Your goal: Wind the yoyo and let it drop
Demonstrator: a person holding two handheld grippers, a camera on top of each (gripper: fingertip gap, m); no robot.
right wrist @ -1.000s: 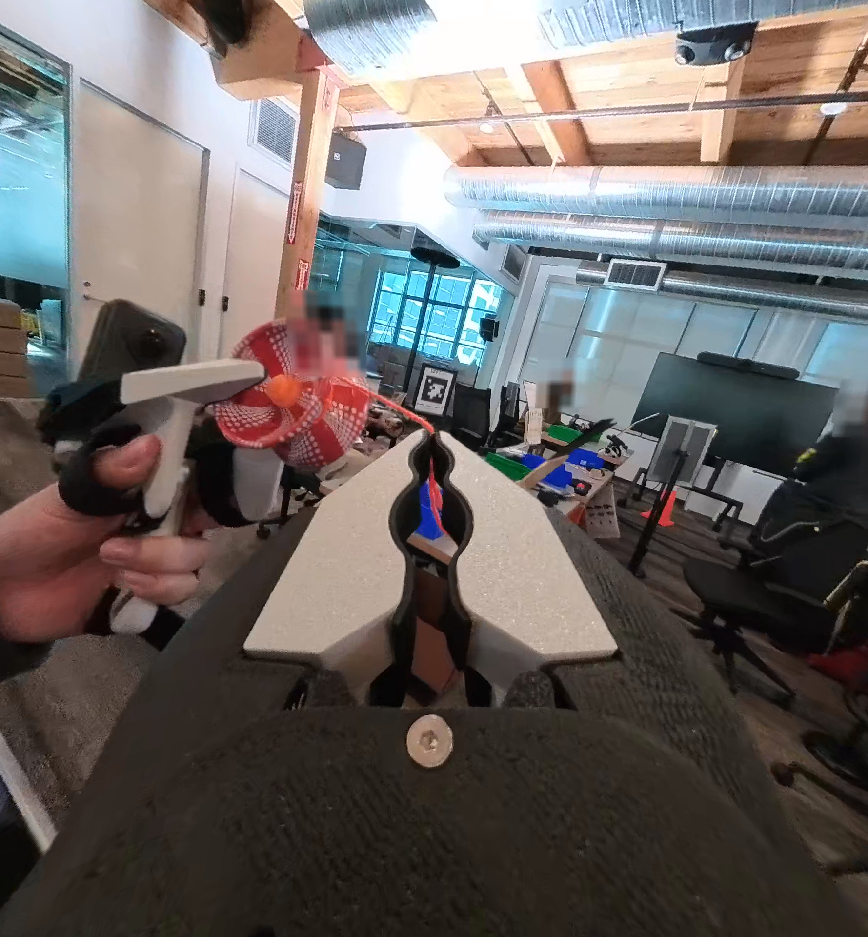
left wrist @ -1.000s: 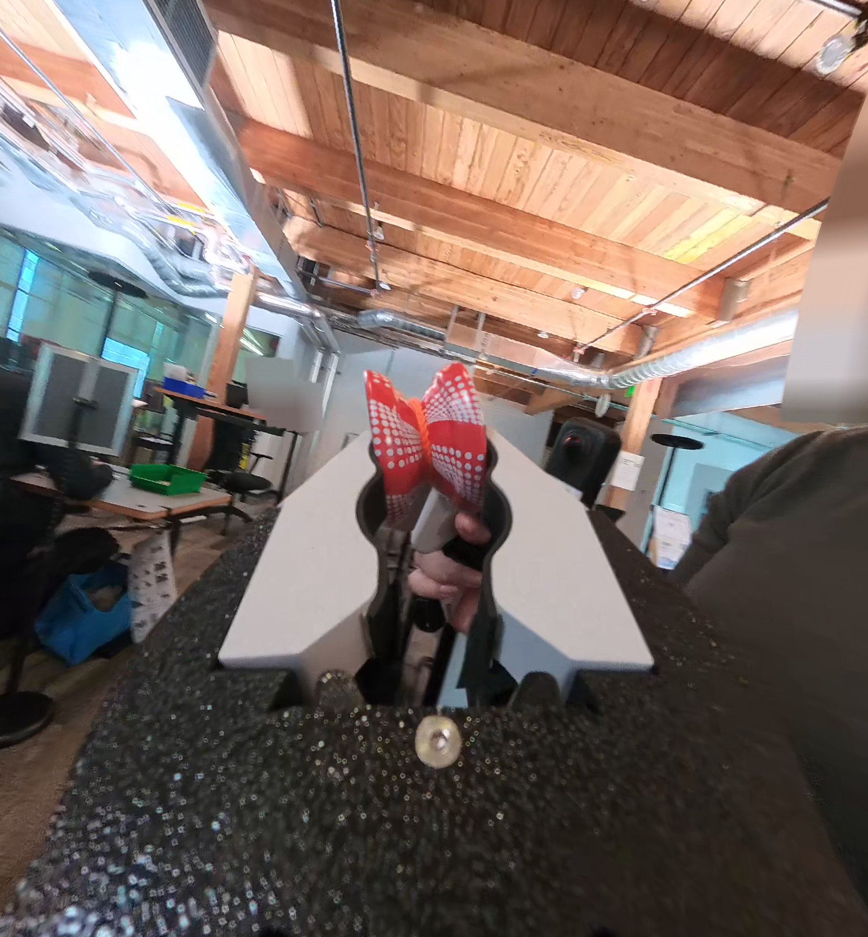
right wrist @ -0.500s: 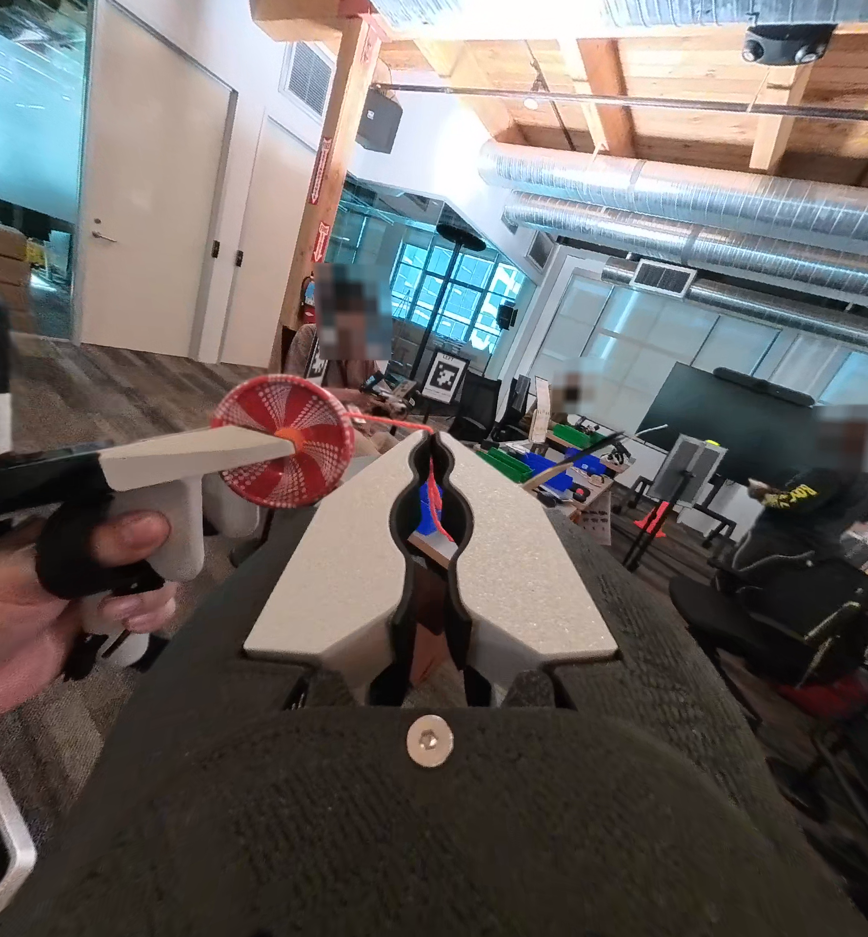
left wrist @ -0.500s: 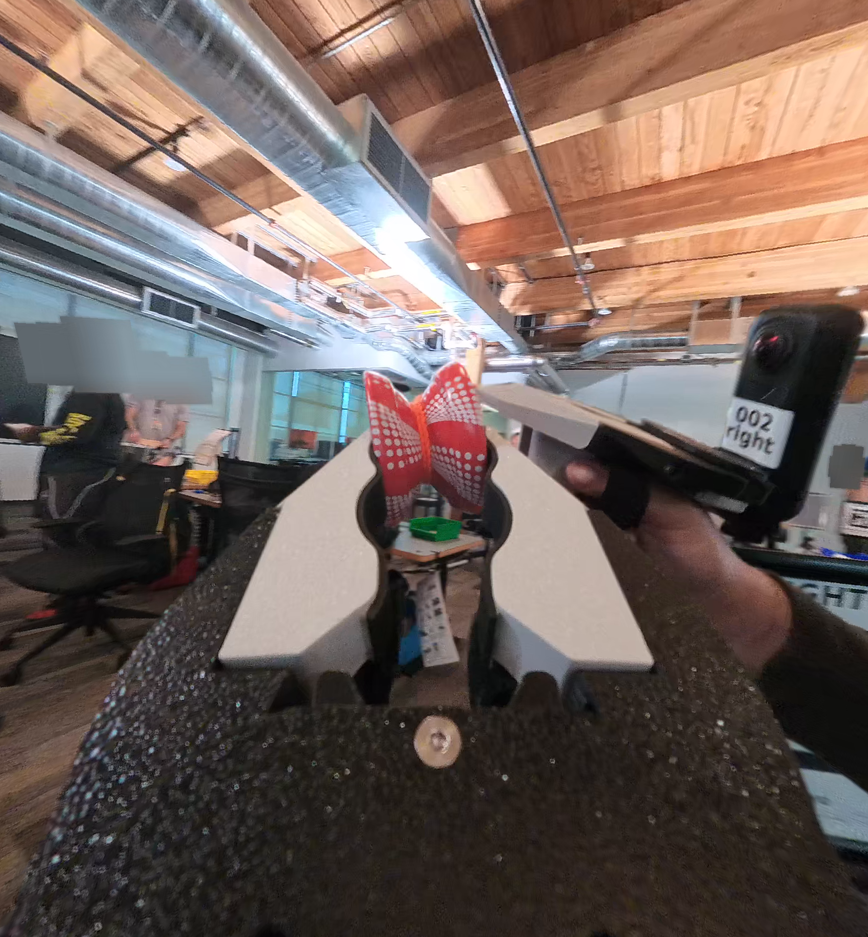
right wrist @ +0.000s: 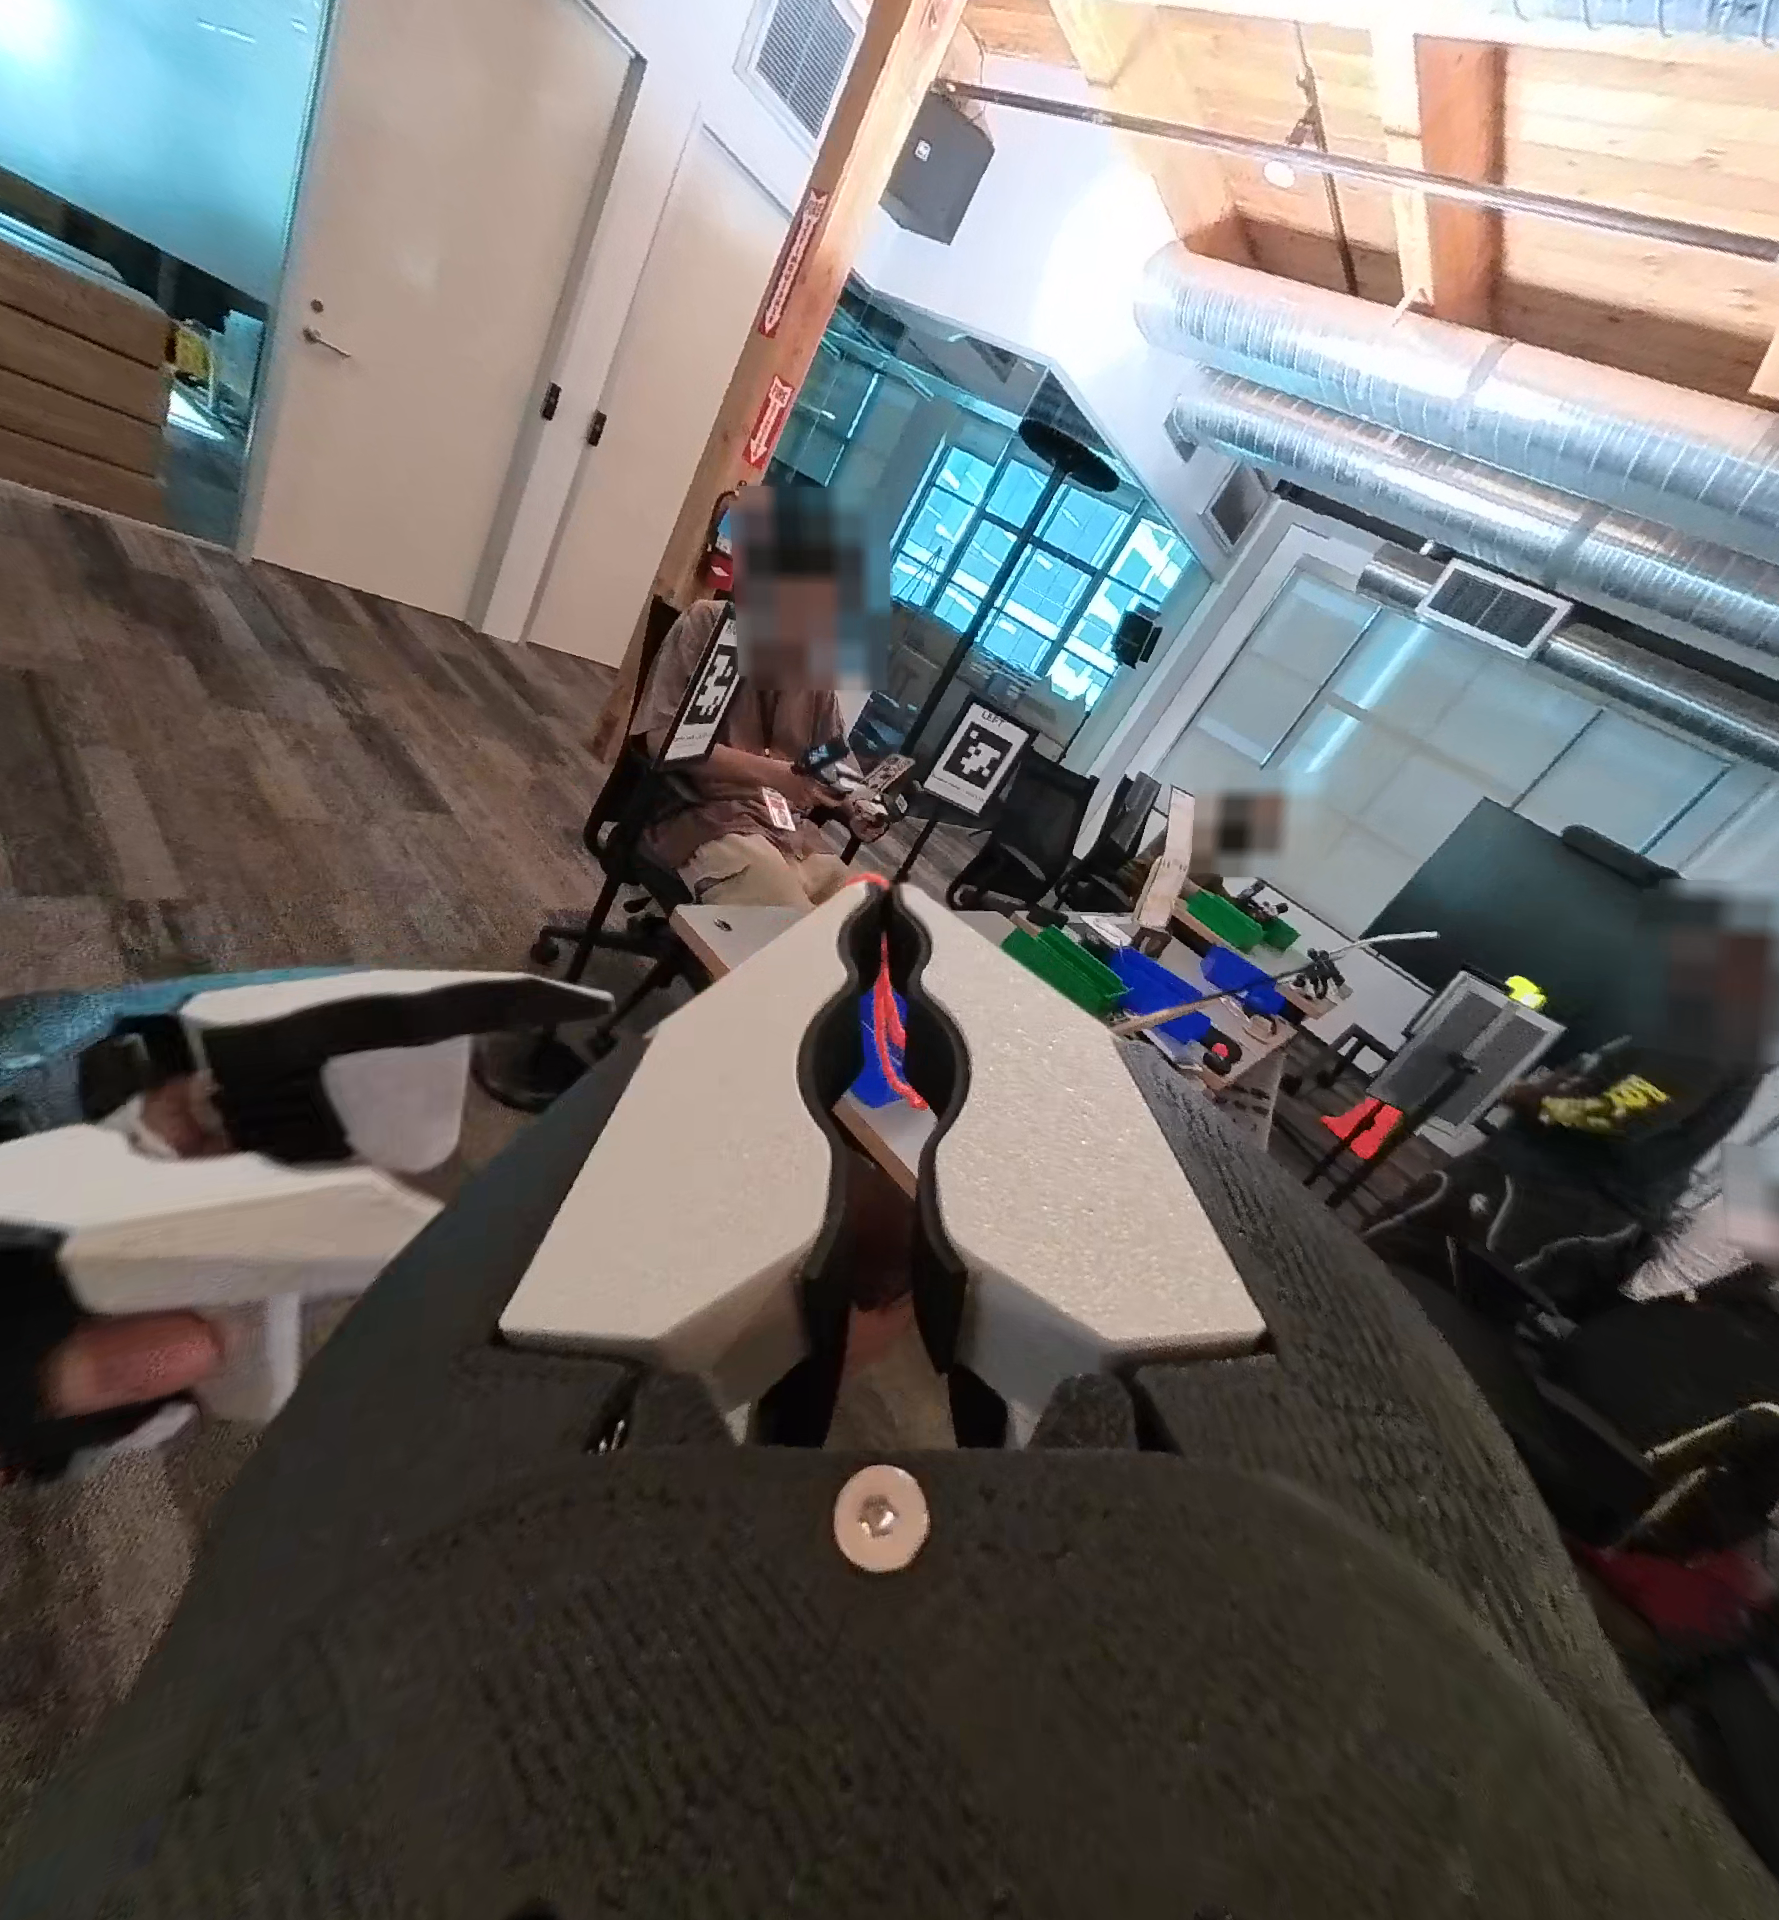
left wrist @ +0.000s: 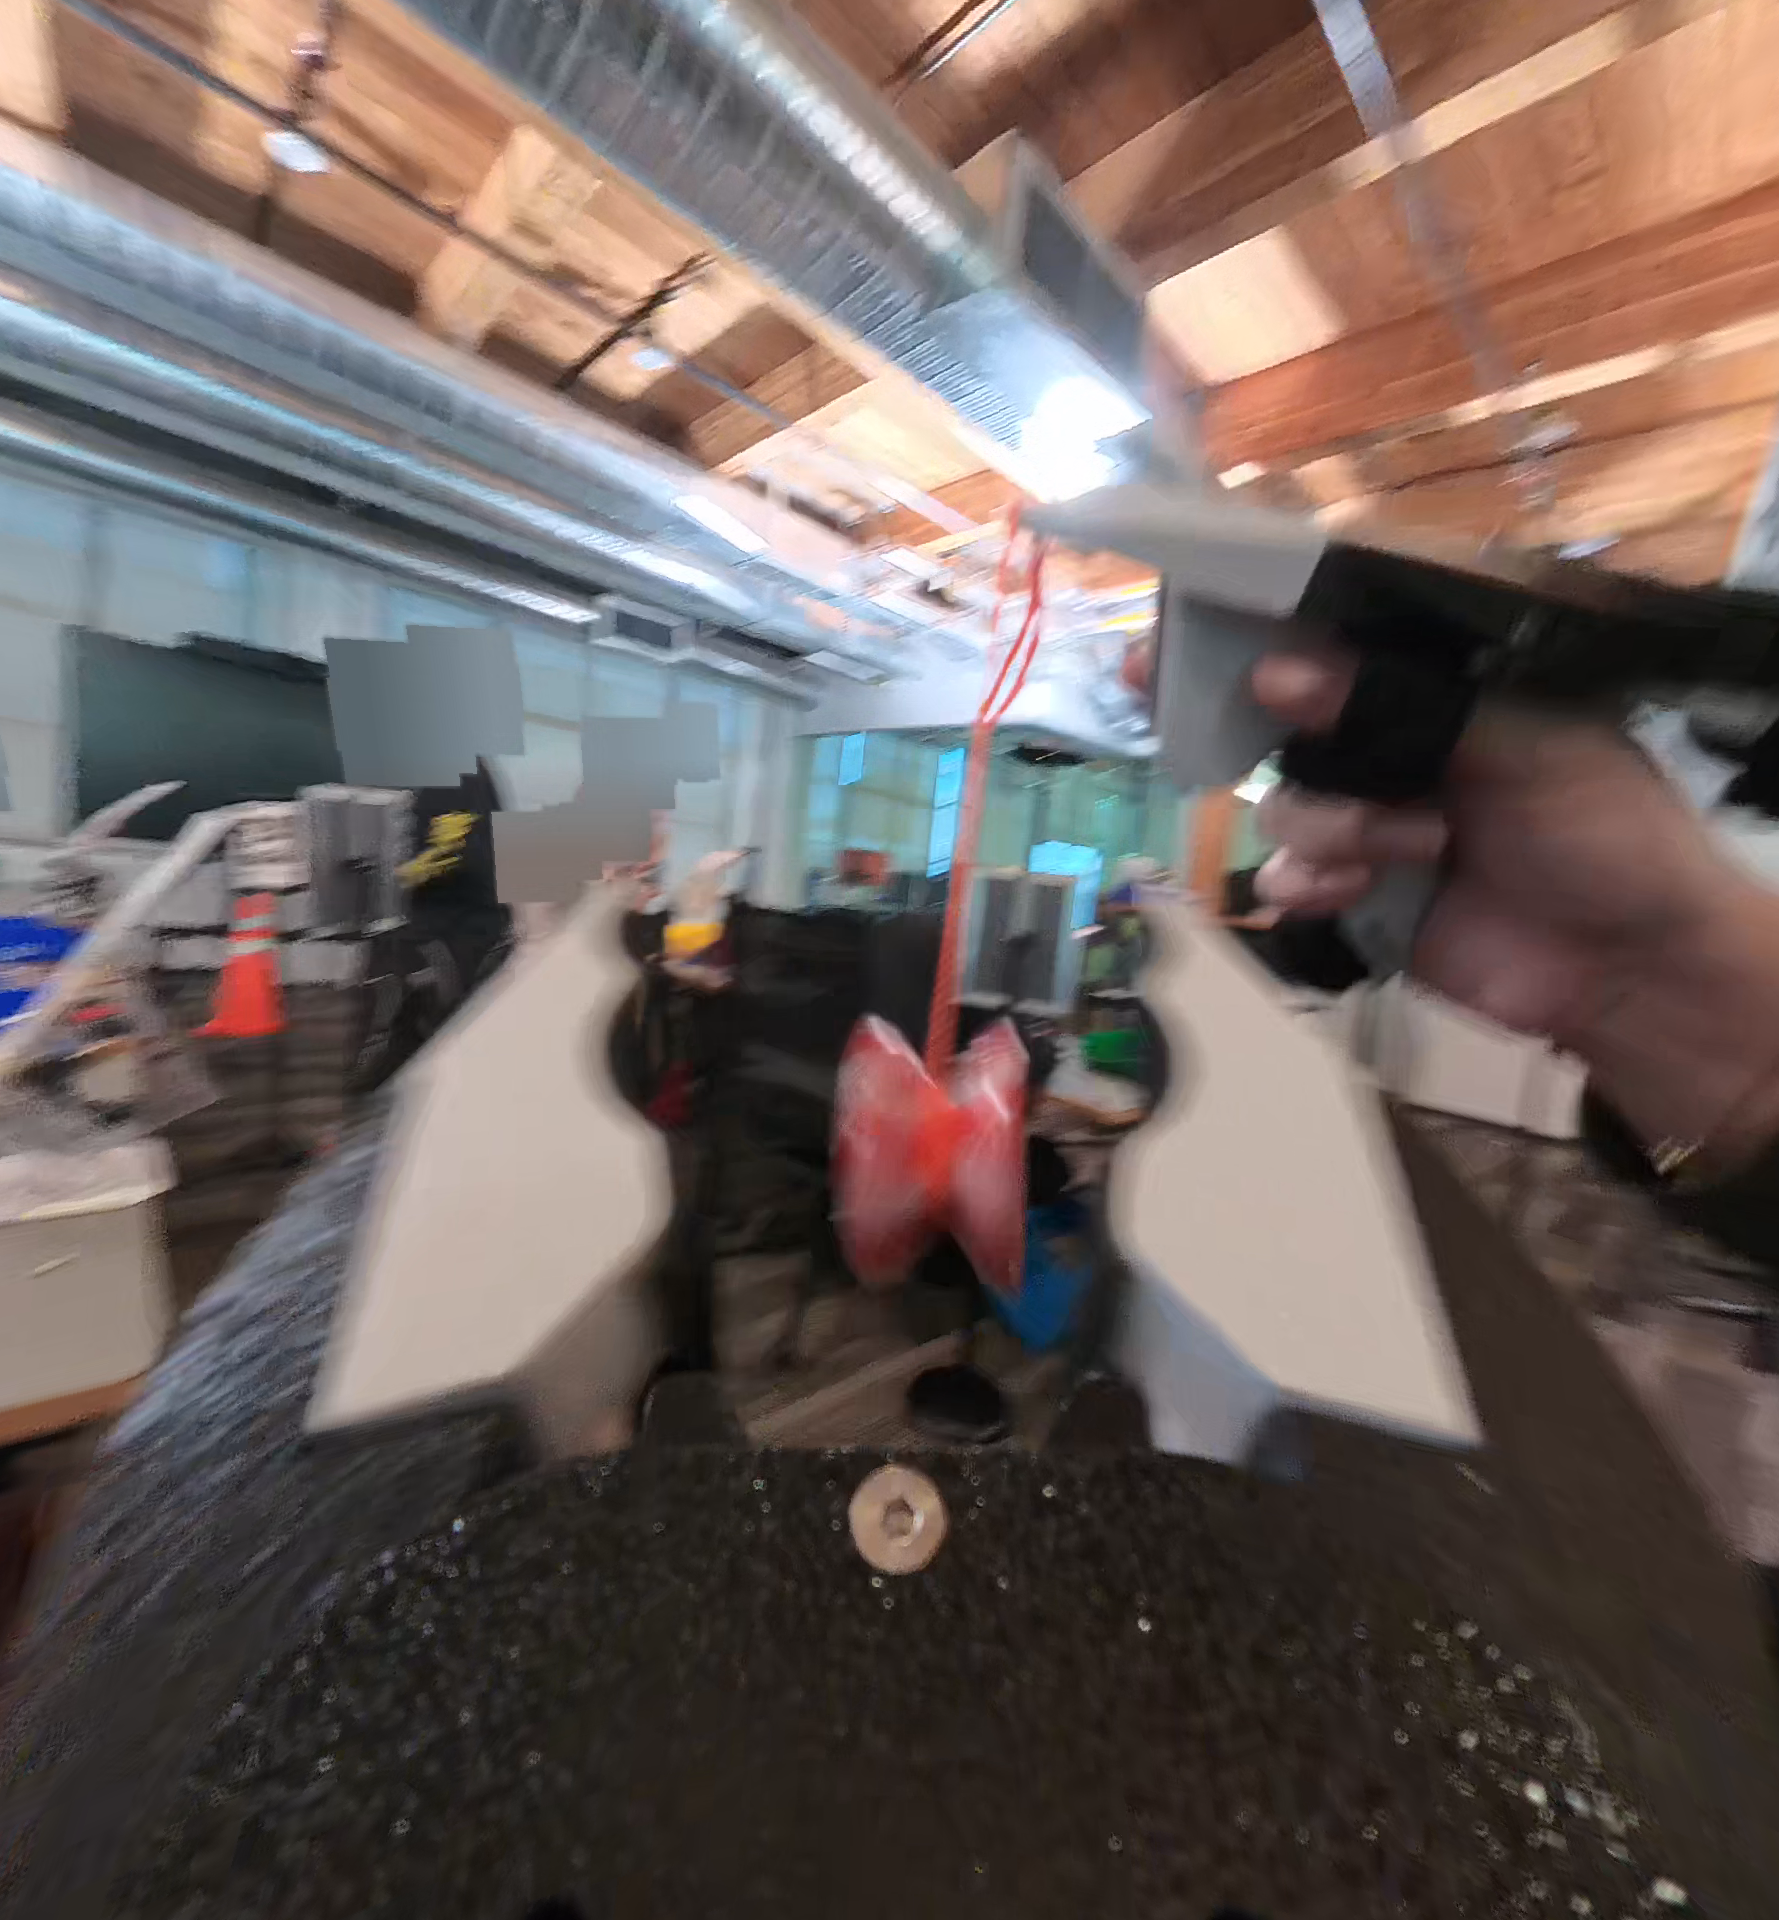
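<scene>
In the blurred left wrist view the red yoyo [left wrist: 926, 1164] hangs free on its red string [left wrist: 978, 790], between my left gripper's [left wrist: 883, 914] wide-open fingers and touching neither. The string runs up to my right gripper [left wrist: 1051, 520], held higher at the upper right. In the right wrist view my right gripper [right wrist: 890, 894] is shut on the red string [right wrist: 890, 1018], whose end dangles behind the pinched tips. The open left gripper [right wrist: 511, 1112] shows at the left there. The yoyo is out of sight in that view.
An office room with wood-look floor [right wrist: 189, 727]. A seated person on a chair [right wrist: 646, 831], tables with green and blue bins [right wrist: 1124, 966], an orange cone [left wrist: 246, 966] and black chairs [right wrist: 1030, 831] stand beyond. The grippers' ends are close to 9 cm from one another.
My left gripper opened and let go of the yoyo, which dropped on its string. My right gripper stayed shut on the string and now sits higher than the left.
</scene>
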